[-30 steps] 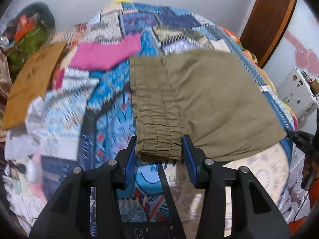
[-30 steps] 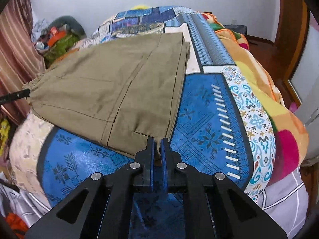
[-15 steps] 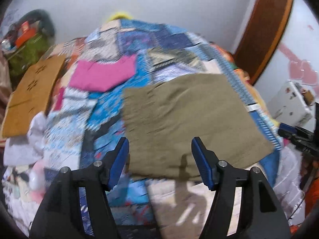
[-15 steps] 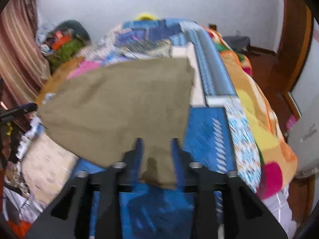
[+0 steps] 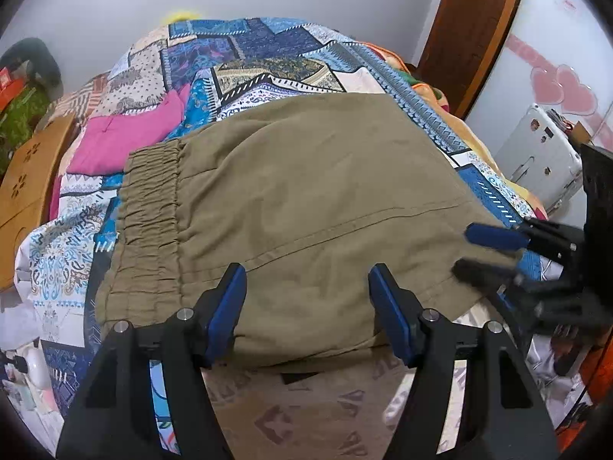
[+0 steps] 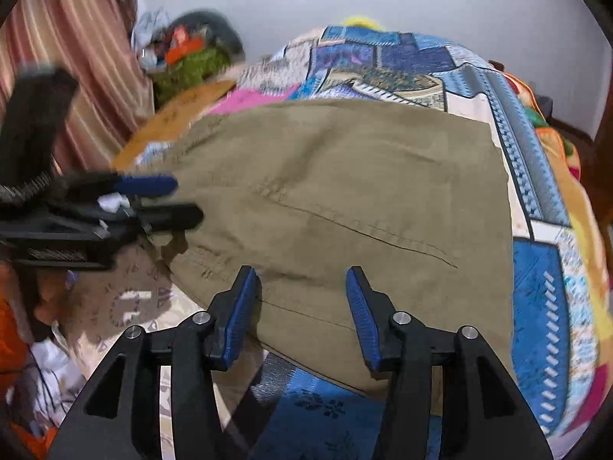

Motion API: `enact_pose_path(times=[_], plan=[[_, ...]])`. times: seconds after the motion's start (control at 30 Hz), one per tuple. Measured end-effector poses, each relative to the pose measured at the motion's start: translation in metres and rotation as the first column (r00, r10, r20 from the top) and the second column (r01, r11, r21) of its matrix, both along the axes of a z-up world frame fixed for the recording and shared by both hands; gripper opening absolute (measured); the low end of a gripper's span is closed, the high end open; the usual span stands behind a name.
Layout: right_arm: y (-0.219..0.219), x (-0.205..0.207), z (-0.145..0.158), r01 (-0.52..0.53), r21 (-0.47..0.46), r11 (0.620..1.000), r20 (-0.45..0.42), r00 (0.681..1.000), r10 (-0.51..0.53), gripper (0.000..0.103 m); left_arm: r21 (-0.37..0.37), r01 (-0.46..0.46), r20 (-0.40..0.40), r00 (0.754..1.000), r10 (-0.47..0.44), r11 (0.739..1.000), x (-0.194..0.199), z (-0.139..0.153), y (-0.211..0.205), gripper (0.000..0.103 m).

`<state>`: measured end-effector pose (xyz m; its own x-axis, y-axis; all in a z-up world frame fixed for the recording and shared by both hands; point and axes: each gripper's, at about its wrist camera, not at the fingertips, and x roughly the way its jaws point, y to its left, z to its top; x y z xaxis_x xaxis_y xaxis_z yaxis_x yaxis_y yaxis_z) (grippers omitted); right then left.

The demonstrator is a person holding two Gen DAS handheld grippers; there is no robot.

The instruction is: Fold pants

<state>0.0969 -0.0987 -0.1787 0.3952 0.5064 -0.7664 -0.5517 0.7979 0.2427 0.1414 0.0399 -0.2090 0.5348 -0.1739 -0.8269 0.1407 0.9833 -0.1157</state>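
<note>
Olive-khaki pants lie folded flat on the patchwork bedspread, with the elastic waistband at their left end. My left gripper hovers open over the near edge, its blue pads apart and gripping nothing. My right gripper hangs over the near edge of the pants further right. Its jaws are opening and the pads do not press the cloth below them. Each gripper shows in the other's view: the right gripper at the right, the left gripper at the left.
A pink garment lies beyond the waistband, with a wooden board to its left. A white appliance and a wooden door frame stand at the right. A striped curtain and a pile of clutter are at the left.
The right gripper, shut on the pants' near corner before, has let go and opened. The left gripper widened off the waistband. Both drew back, and the pants now lie flat.
</note>
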Motion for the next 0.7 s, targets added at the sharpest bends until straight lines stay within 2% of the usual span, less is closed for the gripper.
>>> enact_pose_path(times=[0.13, 0.23, 0.33, 0.37, 0.43, 0.53, 0.7], plan=[[-0.021, 0.002, 0.002, 0.06, -0.017, 0.998, -0.015, 0.998, -0.06, 0.045, 0.044, -0.026, 0.025, 0.999, 0.025, 0.999, -0.009, 0.008, 0.013, 0.067], [-0.041, -0.001, 0.0, 0.084, -0.034, 0.996, -0.024, 0.996, -0.085, 0.045, -0.008, -0.03, 0.016, 0.999, 0.03, 1.0, -0.015, 0.011, 0.03, 0.067], [-0.064, -0.004, -0.002, 0.14, -0.084, 0.987, -0.021, 0.99, -0.142, 0.045, 0.117, -0.091, 0.03, 0.996, 0.088, 0.989, -0.022, 0.008, 0.038, 0.067], [-0.073, -0.005, -0.005, 0.161, -0.091, 0.983, -0.029, 0.986, -0.164, 0.045, 0.129, -0.099, 0.026, 0.995, 0.096, 0.987, -0.023, 0.005, 0.041, 0.067], [-0.088, -0.007, -0.007, 0.186, -0.051, 0.981, -0.063, 0.98, -0.189, 0.054, 0.104, -0.115, -0.003, 0.993, 0.116, 0.988, -0.024, -0.003, 0.052, 0.068], [-0.095, -0.009, -0.01, 0.218, -0.019, 0.976, -0.098, 0.971, -0.219, 0.055, 0.052, -0.144, -0.014, 0.989, 0.145, 0.988, -0.024, -0.001, 0.064, 0.069], [-0.083, -0.005, 0.004, 0.194, -0.066, 0.979, -0.052, 0.979, -0.198, 0.056, 0.077, -0.165, 0.017, 0.986, 0.164, 0.983, -0.011, 0.016, 0.069, 0.069]])
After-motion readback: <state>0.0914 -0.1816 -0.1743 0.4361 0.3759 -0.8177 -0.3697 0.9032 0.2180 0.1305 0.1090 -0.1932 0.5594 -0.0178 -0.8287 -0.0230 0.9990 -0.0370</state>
